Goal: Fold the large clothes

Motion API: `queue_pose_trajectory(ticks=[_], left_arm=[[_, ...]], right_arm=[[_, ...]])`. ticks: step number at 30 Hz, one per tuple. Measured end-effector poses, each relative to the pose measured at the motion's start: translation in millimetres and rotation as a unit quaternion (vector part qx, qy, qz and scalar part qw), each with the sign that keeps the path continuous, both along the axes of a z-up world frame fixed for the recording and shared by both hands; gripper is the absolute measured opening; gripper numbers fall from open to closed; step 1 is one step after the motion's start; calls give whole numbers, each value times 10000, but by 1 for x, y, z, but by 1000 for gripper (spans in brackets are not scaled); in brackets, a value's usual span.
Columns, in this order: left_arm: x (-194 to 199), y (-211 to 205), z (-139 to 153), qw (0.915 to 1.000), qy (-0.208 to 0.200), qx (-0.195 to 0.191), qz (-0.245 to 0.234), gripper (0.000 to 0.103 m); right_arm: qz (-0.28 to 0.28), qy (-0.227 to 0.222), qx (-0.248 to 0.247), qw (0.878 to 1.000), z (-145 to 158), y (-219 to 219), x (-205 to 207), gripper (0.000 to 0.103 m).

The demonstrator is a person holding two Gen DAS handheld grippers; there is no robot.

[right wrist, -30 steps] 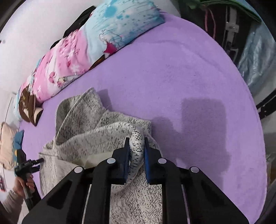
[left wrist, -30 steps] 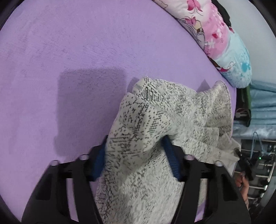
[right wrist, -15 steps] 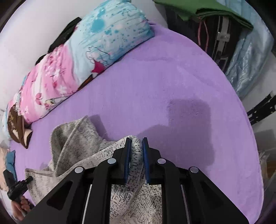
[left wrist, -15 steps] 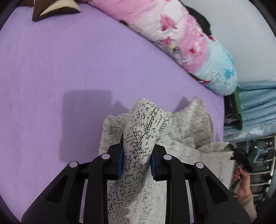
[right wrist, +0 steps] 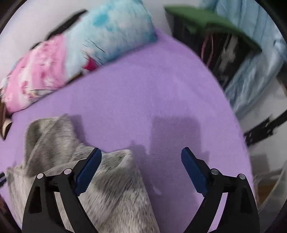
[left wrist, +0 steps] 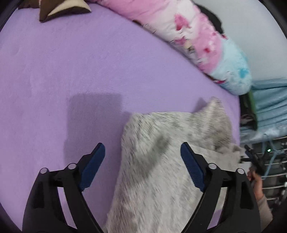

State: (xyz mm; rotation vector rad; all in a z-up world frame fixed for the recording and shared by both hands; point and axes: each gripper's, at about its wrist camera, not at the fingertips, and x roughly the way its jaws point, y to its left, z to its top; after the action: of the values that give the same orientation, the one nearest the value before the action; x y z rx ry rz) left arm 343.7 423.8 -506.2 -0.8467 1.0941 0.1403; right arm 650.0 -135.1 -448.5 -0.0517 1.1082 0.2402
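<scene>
A grey speckled knit garment (left wrist: 161, 161) lies bunched on the purple bed (left wrist: 71, 71). In the left wrist view it is blurred and spreads under my left gripper (left wrist: 142, 153), whose jaws are opening wide; the cloth lies below the gap and neither blue pad presses it. In the right wrist view the garment (right wrist: 111, 188) lies at the lower left, under the left finger of my right gripper (right wrist: 141, 157). Its jaws are opening too, with bare purple sheet between the tips. The other hand with its gripper handle (left wrist: 254, 172) shows at the right edge.
A long pink and light-blue pillow (left wrist: 206, 44) runs along the far side of the bed, also seen as the pillow (right wrist: 80, 46) at upper left. A brown cushion (left wrist: 61, 9) lies at the top left. Blue bedding and dark shelving (right wrist: 233, 53) stand beyond the bed's right edge.
Both grippers were shut on folds of the garment and have let go, jaws now spread wide. The cloth has dropped onto the bed, and both cameras have lifted slightly.
</scene>
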Motion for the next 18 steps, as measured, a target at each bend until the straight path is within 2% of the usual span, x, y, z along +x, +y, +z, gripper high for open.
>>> queue_pose_trajectory(ticks=[2, 5, 10, 12, 14, 18], left_arm=[[-21, -2, 10, 9998, -168, -121, 28, 86], [-53, -8, 11, 9997, -122, -172, 119, 86], [-109, -21, -11, 9978, 77, -439, 486, 87], [-130, -27, -21, 9963, 204, -580, 602, 87], [-154, -33, -31, 9939, 400, -728, 723, 88], [-187, -44, -41, 9905, 373, -966, 908, 88]], right_arm=[[147, -176, 61, 9997, 12, -1, -21, 90], [376, -150, 80, 9991, 17, 1, -57, 90], [720, 102, 374, 9967, 2, 11, -123, 92], [815, 115, 157, 9965, -8, 19, -147, 92], [896, 107, 145, 9958, -14, 28, -170, 92], [1001, 50, 207, 9947, -16, 43, -195, 92]])
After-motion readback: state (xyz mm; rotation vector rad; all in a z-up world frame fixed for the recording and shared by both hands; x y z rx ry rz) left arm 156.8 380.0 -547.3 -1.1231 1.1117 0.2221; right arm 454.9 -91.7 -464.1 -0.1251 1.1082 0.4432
